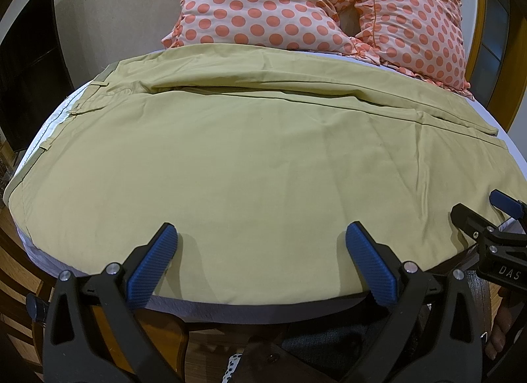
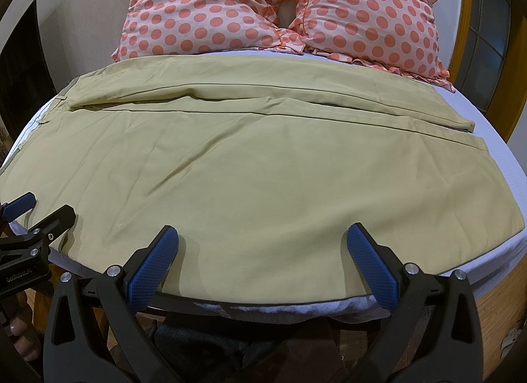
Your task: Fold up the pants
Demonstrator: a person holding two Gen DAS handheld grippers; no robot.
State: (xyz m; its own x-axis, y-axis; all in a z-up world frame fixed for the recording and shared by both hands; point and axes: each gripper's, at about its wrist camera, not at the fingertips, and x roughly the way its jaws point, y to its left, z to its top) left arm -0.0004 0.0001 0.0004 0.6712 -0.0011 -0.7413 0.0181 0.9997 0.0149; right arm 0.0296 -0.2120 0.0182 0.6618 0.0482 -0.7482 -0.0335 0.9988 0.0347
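Note:
Khaki pants (image 1: 247, 159) lie flat across a white bed, waistband to the left, leg hems to the right; they also fill the right wrist view (image 2: 263, 169). The two legs lie side by side, the far one narrower. My left gripper (image 1: 260, 234) is open and empty, just above the pants' near edge. My right gripper (image 2: 262, 234) is open and empty over the same near edge, further right. The right gripper shows at the left wrist view's right edge (image 1: 477, 215); the left gripper shows at the right wrist view's left edge (image 2: 39, 208).
Two pink pillows with orange dots (image 1: 296, 4) (image 2: 280, 7) lie behind the pants. The white sheet (image 2: 487, 139) shows bare to the right of the hems. A wooden frame (image 2: 461, 20) stands at the back right. Wooden floor lies below the bed's near edge.

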